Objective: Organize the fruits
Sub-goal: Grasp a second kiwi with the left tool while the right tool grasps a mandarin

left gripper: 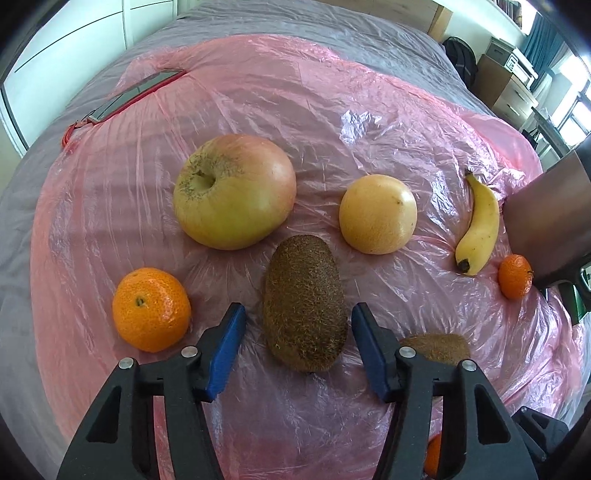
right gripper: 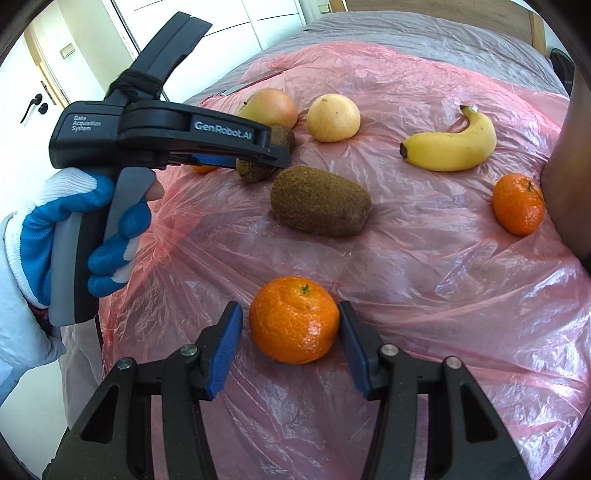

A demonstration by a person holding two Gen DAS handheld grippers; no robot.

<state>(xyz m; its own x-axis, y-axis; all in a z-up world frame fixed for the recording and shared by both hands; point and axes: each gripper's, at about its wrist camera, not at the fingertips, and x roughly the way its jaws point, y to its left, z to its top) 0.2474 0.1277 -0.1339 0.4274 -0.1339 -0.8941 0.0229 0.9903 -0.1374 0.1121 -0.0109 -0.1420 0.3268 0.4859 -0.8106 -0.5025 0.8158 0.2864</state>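
Note:
Fruits lie on a pink plastic sheet (left gripper: 388, 92). In the left wrist view my left gripper (left gripper: 299, 328) is open with a brown kiwi (left gripper: 304, 302) between its blue pads, not touching. Around it lie a large apple (left gripper: 234, 190), a yellow citrus (left gripper: 377, 214), a banana (left gripper: 478, 227), a mandarin (left gripper: 151, 309), a small mandarin (left gripper: 515, 276) and a second kiwi (left gripper: 437, 348). In the right wrist view my right gripper (right gripper: 290, 330) is open around a mandarin (right gripper: 294, 319); the right pad is at its skin. The left gripper (right gripper: 258, 151) shows there over a kiwi (right gripper: 258, 166).
A phone in a red case (left gripper: 136, 94) lies at the sheet's far left. A dark brown object (left gripper: 546, 221) stands at the right edge next to the banana. The sheet covers a grey bed (left gripper: 295, 22). A white door and wardrobe are behind, on the left.

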